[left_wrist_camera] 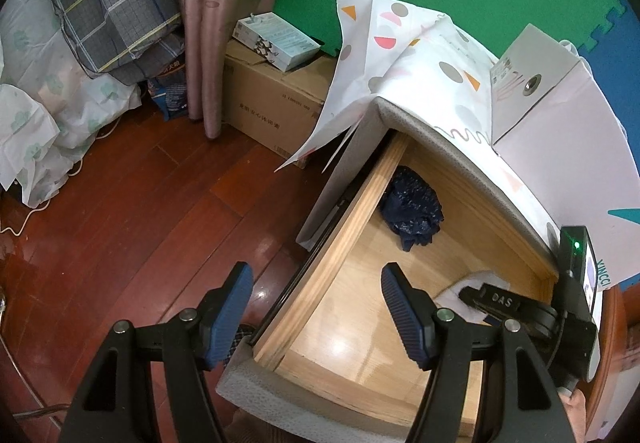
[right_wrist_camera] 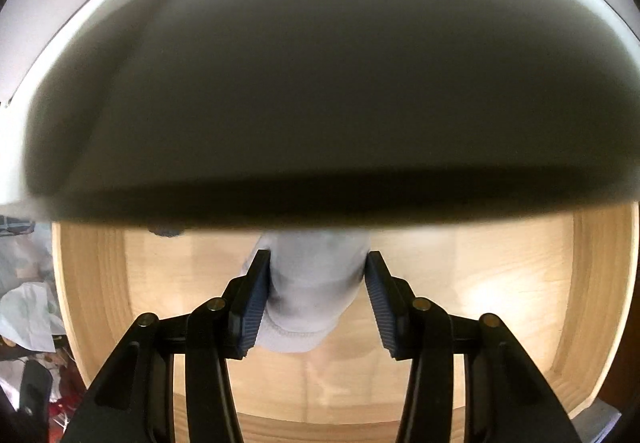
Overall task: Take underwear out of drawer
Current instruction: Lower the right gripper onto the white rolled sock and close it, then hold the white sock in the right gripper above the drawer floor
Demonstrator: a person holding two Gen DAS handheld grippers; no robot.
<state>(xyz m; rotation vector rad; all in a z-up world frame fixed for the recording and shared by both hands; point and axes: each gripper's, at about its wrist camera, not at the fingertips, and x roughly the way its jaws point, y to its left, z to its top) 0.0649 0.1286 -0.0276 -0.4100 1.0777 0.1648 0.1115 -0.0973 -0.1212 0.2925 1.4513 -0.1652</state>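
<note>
— Which pair is actually on the job, from where you stand?

— The right tongs [right_wrist_camera: 314, 299]. They point almost straight down into the open drawer [left_wrist_camera: 320, 275], and a pale, folded piece of underwear [right_wrist_camera: 310, 283] lies flat on the drawer's wooden bottom, directly between the two blue pads [right_wrist_camera: 256, 303].

— Gripped?

— Nearly, I'd say. The jaws stand fairly narrow, one pad against each flank of the cloth, and the fabric bulges a little between them. Whether they press hard enough to lift it, I can't tell.

— How does the piece lie?

— Its long axis runs away from the tongs, toward the back of the drawer; the far end slips under the overhanging cabinet top. The near end, with the hem, sits just below the pads. So the jaws straddle the short width, which looks like the sensible way to pinch it.

— And the left tongs [left_wrist_camera: 316, 311]?

— Wide open, holding nothing, hovering over the drawer's front corner, one pad outside above the floor, one inside. There's a second, dark blue garment [left_wrist_camera: 412, 211] bunched at the back left of the drawer, well apart from them.

— So the right hand is nearer?

— Plainly, for the pale one. My guess is it wants a firmer squeeze, then a straight lift clear of the overhang.
</note>
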